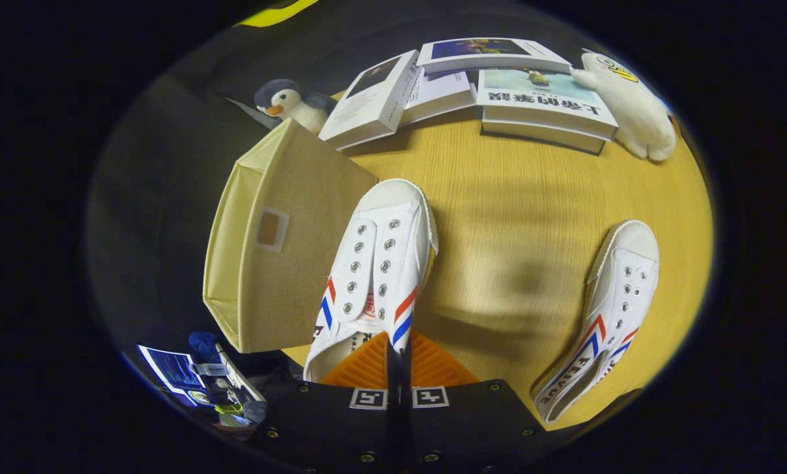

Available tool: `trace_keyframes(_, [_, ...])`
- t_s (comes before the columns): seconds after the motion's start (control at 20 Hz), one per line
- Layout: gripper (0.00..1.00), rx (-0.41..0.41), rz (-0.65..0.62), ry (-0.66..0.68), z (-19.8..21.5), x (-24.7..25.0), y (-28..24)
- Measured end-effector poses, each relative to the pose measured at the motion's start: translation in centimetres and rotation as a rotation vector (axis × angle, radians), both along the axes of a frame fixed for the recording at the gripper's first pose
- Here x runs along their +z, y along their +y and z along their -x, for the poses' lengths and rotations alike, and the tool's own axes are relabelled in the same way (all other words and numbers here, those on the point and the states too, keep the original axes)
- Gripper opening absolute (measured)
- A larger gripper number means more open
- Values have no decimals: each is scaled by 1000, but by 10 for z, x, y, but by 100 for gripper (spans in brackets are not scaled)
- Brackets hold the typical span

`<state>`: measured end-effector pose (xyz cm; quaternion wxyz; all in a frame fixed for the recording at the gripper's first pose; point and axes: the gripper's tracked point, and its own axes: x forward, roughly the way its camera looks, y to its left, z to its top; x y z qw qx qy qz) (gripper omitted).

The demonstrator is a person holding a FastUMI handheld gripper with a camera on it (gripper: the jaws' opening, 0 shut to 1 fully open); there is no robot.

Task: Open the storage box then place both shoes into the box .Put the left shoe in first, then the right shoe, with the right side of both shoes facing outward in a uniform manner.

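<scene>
Orange ribbed fingers [374, 362] of the gripper [398, 361] are pressed nearly together, pinching the heel collar wall of the white canvas shoe with red and blue stripes [374, 276], apparently lifted. Left of that shoe, touching its side, stands the beige fabric storage box [268, 243]; whether its opening is uncovered I cannot tell. Right of the held shoe, well apart across the wooden table [518, 217], lies the second matching white shoe [604, 316], toe pointing away. Beyond the held shoe sit stacked books [545, 105], a penguin plush [288, 102] and a white plush [630, 105]. Judging by this, neither shoe is boxed yet; both placements remain.
</scene>
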<state>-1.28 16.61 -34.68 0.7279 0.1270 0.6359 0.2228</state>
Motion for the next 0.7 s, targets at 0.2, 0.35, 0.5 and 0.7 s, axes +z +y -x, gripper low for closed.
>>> trace_keyframes(0.2, [0, 12, -1, -40, -3, 45, 1])
trace_keyframes(0.35, [0, 34, 2, -90, -10, 80, 9])
trace_keyframes(0.5, [0, 65, -18, -147, -21, 113, 27])
trace_keyframes(0.7, [0, 131, -54, -188, -35, 140, 65])
